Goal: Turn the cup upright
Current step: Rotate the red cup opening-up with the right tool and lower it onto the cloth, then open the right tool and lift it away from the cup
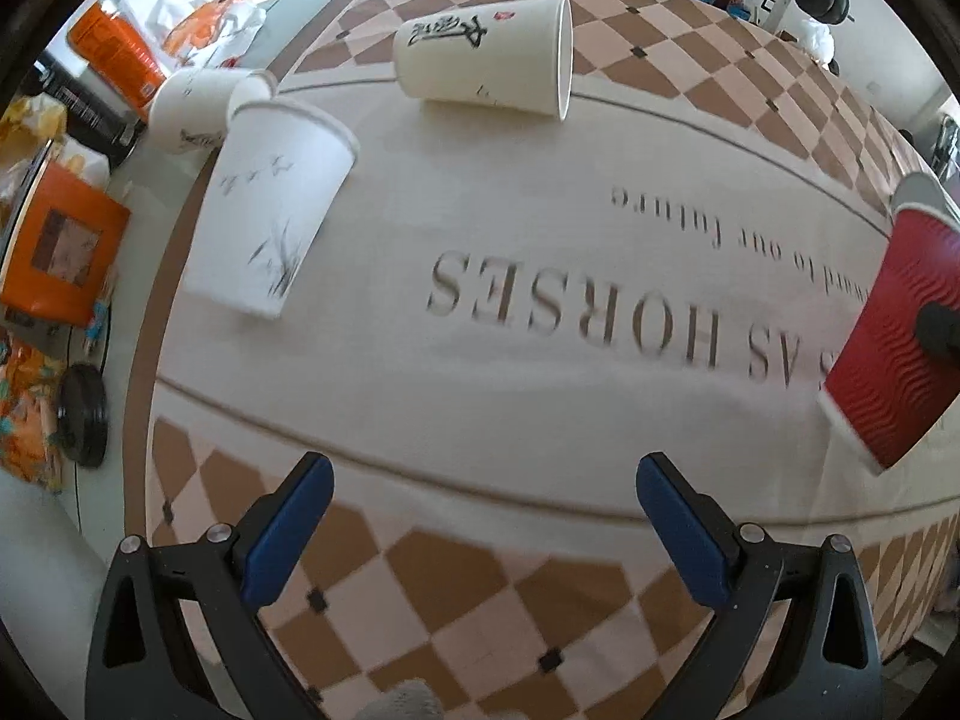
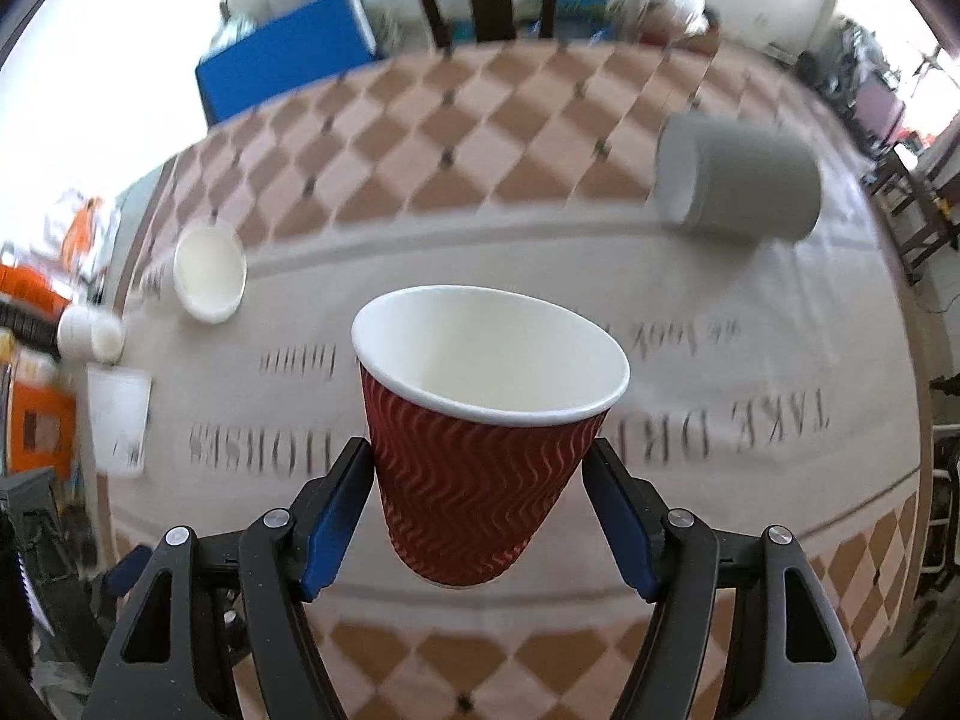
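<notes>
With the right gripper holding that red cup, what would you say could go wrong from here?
1. The right gripper holds the red cup low on its tapered wall, tilted; it may slip or crush.
2. If set down tilted, it may tip over on the tablecloth.
3. The left gripper is open and away from the cup, so nothing backs up the grip.

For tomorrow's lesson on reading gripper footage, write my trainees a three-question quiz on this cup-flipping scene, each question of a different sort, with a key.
1. True or false: the left gripper holds a cup.
2. Multiple choice: the red cup sits between the fingers of the right gripper with its mouth facing A) mostly up, B) straight down, C) flat against the tablecloth.
3. Fill in: the grey cup lies on its ____.

Key: 1 false, its jaws are wide open over the cloth; 2 A; 3 side.
</notes>
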Demonstrator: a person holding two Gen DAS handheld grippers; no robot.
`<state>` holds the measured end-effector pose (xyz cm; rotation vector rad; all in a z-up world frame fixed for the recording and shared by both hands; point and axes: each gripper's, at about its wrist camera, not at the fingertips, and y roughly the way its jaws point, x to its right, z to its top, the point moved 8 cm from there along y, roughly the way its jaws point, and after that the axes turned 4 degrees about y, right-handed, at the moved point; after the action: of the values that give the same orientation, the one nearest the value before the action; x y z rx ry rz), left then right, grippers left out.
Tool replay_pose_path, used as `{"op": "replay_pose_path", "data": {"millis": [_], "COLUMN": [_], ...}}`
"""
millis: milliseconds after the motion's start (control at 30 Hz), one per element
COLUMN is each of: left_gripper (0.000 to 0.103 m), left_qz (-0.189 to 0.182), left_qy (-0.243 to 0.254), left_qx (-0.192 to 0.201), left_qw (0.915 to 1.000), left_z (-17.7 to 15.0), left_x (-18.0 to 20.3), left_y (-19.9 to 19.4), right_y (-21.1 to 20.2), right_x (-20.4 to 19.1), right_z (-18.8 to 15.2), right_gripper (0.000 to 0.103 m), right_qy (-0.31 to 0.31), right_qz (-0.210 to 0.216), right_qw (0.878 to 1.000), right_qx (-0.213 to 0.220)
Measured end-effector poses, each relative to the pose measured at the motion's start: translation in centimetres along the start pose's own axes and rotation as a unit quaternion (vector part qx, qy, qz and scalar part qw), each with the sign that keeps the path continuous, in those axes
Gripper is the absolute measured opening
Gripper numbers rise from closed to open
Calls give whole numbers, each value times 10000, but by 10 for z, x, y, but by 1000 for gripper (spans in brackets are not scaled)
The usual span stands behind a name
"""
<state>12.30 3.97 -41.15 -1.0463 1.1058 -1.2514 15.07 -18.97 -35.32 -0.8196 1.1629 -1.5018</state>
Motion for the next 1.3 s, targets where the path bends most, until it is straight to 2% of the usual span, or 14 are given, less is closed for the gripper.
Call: {"op": "replay_pose_path", "data": {"millis": [167, 233, 400, 533, 667, 767, 867, 1033, 1200, 1300], "left_gripper": [103, 103, 103, 103, 103, 103, 103, 103, 103, 103], "left_qz": [218, 235, 242, 288, 296, 292, 304, 240, 194, 116], "left_qy": [249, 327, 383, 432, 485, 578, 697, 848, 965, 988], "left_qx": [103, 102, 126, 90, 126, 184, 304, 531, 828, 1018], "left_qw": [9994, 9991, 9989, 9986, 9983, 9977, 9966, 9947, 9917, 9898], "left_z": [23, 29, 29, 18, 9, 2, 0, -5, -9, -11], "left_x": [0, -2, 2, 4, 5, 10, 12, 18, 25, 32], "left_y": [9, 11, 7, 2, -2, -11, -24, -59, -107, -142], "right_y": [2, 4, 0, -2, 2, 2, -9, -43, -94, -131], "right_x": [0, -4, -10, -10, -7, -5, 1, 21, 45, 54], "right_z": [26, 27, 13, -5, -21, -30, -39, -54, -60, -59], "right_gripper": [73, 73, 73, 74, 75, 84, 88, 91, 102, 103], "right_qy": [-133, -263, -502, -586, -620, -575, -425, -28, 310, 348], "right_qz": [-263, -347, -445, -506, -584, -558, -490, -506, -689, -751], "right_qw": [9959, 9921, 9861, 9854, 9880, 9906, 9919, 9929, 9912, 9906], "right_qx": [855, 1176, 1523, 1517, 1285, 1113, 1092, 1075, 1086, 1087]}}
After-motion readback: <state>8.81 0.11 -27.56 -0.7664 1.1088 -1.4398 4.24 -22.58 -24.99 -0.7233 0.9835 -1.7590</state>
